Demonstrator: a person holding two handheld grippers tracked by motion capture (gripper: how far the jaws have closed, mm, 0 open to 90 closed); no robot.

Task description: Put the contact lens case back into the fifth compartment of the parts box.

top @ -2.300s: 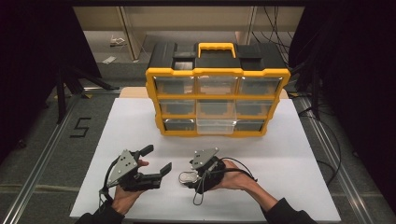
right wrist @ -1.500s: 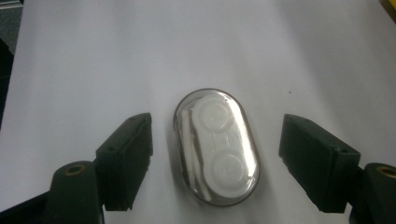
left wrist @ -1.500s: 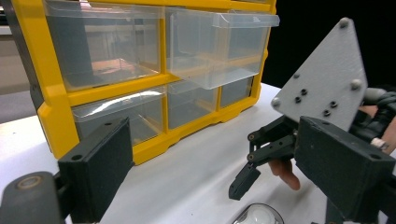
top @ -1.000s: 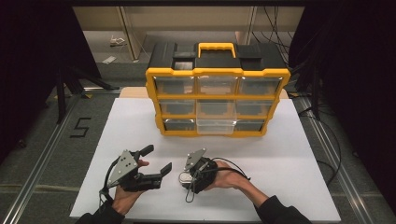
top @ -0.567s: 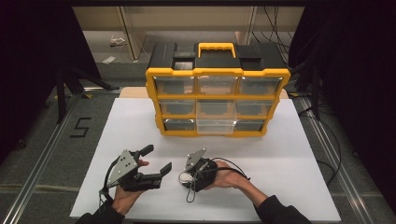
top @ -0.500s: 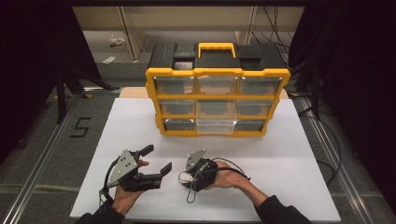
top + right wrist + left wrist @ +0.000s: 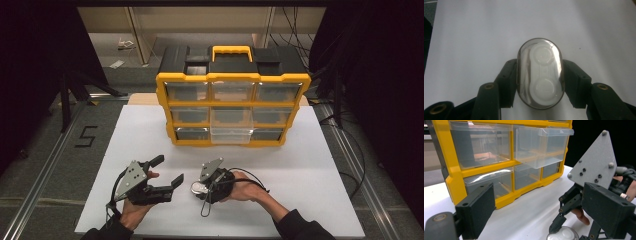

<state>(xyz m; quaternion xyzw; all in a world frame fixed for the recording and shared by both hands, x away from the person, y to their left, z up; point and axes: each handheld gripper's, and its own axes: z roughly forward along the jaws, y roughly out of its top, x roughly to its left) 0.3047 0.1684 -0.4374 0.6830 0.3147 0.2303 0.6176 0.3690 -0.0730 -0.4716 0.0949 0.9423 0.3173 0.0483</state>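
One step looked done: the right tool (image 7: 539,82) was clenched on the clear oval capsule (image 7: 539,72) at lower centre, the left tool (image 7: 165,172) released, and the organiser's pulled-out clear middle drawer (image 7: 231,134) unfilled.

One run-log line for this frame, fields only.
right gripper: shut on clear oval case | left gripper: open, empty | organizer: one middle drawer pulled out

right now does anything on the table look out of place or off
One thing: on the yellow organizer, the clear bottom-middle drawer sticks out past its neighbours, partly pulled open, while the others sit flush. The right gripper has its jaws closed on the sides of a small clear oval case, which looks intact. Nothing spilled.
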